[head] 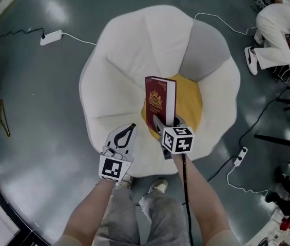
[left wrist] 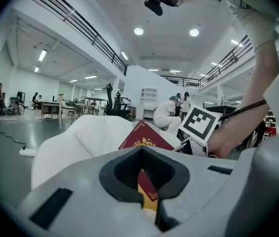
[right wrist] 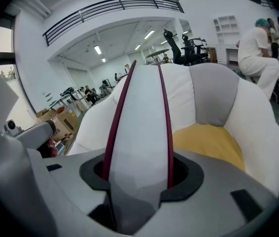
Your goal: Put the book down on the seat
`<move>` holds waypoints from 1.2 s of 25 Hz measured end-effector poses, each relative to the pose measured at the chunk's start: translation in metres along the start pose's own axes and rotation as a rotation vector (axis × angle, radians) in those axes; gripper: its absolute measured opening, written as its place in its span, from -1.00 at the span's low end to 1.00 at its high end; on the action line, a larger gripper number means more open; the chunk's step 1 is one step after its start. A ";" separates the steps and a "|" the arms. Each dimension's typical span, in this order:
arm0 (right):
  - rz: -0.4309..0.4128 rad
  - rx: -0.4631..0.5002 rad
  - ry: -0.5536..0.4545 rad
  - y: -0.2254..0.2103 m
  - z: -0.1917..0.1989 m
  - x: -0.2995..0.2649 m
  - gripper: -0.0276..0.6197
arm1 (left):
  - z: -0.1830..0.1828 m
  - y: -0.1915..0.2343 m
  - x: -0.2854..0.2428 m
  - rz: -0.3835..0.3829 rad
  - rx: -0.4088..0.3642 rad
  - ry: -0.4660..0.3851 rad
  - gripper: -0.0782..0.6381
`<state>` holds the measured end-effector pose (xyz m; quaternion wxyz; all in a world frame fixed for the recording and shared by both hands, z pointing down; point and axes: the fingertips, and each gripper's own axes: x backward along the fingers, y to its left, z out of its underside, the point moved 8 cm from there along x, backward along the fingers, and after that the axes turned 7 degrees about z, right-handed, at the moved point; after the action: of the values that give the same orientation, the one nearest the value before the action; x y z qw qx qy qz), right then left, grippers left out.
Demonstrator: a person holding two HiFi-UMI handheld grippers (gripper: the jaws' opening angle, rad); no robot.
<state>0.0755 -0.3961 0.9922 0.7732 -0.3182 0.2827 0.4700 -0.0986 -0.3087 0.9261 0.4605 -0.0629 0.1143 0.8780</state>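
A dark red book (head: 158, 100) with a gold emblem stands upright above the yellow cushion (head: 190, 106) of a white petal-shaped seat (head: 121, 70). My right gripper (head: 164, 126) is shut on the book's lower edge. In the right gripper view the white page edge of the book (right wrist: 139, 127) rises between the jaws of that gripper (right wrist: 139, 181), and the yellow cushion (right wrist: 208, 142) lies beyond. My left gripper (head: 129, 129) hangs shut and empty over the seat's front left petal. In the left gripper view the book (left wrist: 146, 139) shows past the left gripper (left wrist: 146, 194).
A grey petal (head: 206, 47) forms part of the seat's back. A power strip (head: 51, 37) and cable lie on the floor at the far left, and another strip (head: 239, 156) at the right. A person in white (head: 275, 27) crouches at the top right. Black stand legs (head: 288, 106) are at the right.
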 end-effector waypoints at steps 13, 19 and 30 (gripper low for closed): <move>-0.039 0.029 0.035 0.007 0.042 -0.050 -0.07 | 0.041 0.002 -0.004 -0.014 0.036 0.049 -0.77; -0.011 0.041 0.022 0.003 0.037 -0.040 0.02 | 0.038 0.005 0.000 -0.018 0.023 0.046 -0.77; 0.029 0.098 -0.075 0.010 0.000 0.037 0.03 | -0.020 -0.010 0.013 -0.021 0.027 0.029 -0.77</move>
<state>0.0814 -0.3720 0.9623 0.7910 -0.2577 0.2807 0.4786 -0.0975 -0.2979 0.9028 0.4688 -0.0704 0.1321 0.8706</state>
